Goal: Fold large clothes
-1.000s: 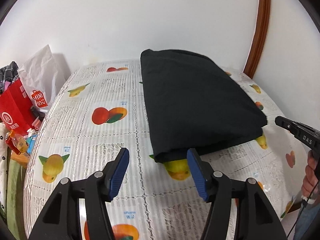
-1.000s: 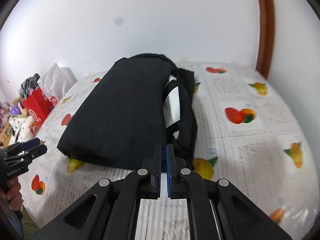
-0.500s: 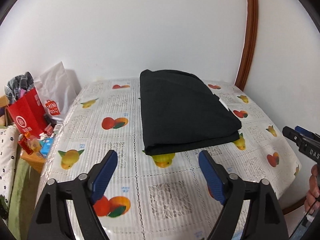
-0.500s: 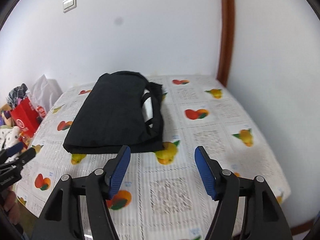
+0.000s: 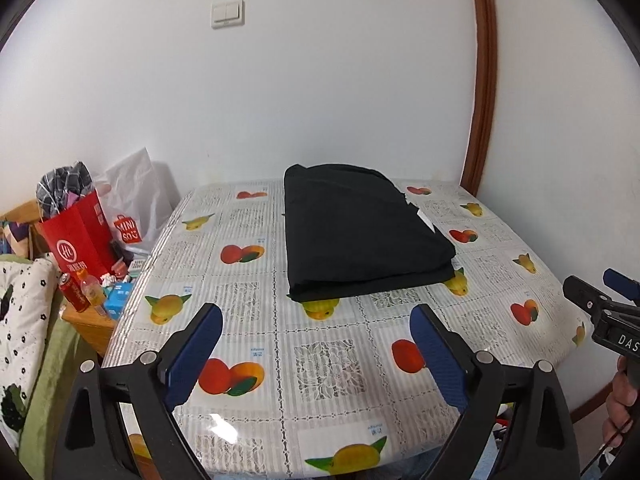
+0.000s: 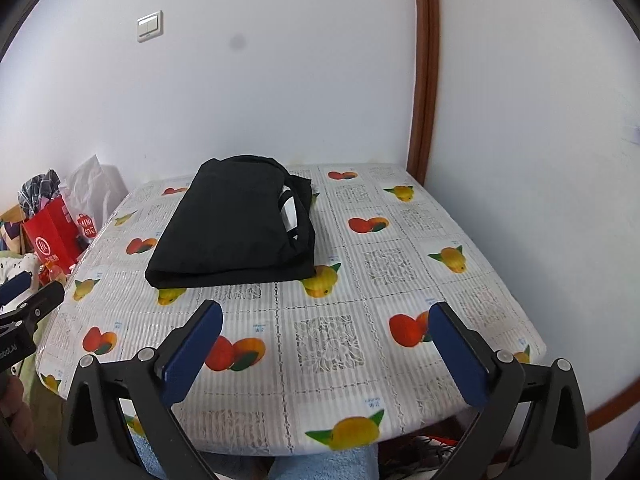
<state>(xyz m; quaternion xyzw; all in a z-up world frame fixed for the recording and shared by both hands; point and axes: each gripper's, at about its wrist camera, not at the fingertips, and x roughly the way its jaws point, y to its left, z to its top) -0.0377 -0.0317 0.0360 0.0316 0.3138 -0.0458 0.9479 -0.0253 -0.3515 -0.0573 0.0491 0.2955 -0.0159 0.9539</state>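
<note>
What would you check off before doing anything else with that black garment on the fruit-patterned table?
1. Folded into a compact rectangle: ok. The black garment lies as a flat stack.
2. Edges tidy: not ok. On its right side, layers gape and a white patch shows in the right wrist view.
3. Fully supported: ok. It lies well inside the tablecloth, away from every edge.
4. Left gripper free: ok. Its jaws have just been opening; nothing is between them.
5. Right gripper free: ok. Its jaws have just been opening and stand wide, nothing between them.
6. Underside smooth: cannot tell, hidden.
</note>
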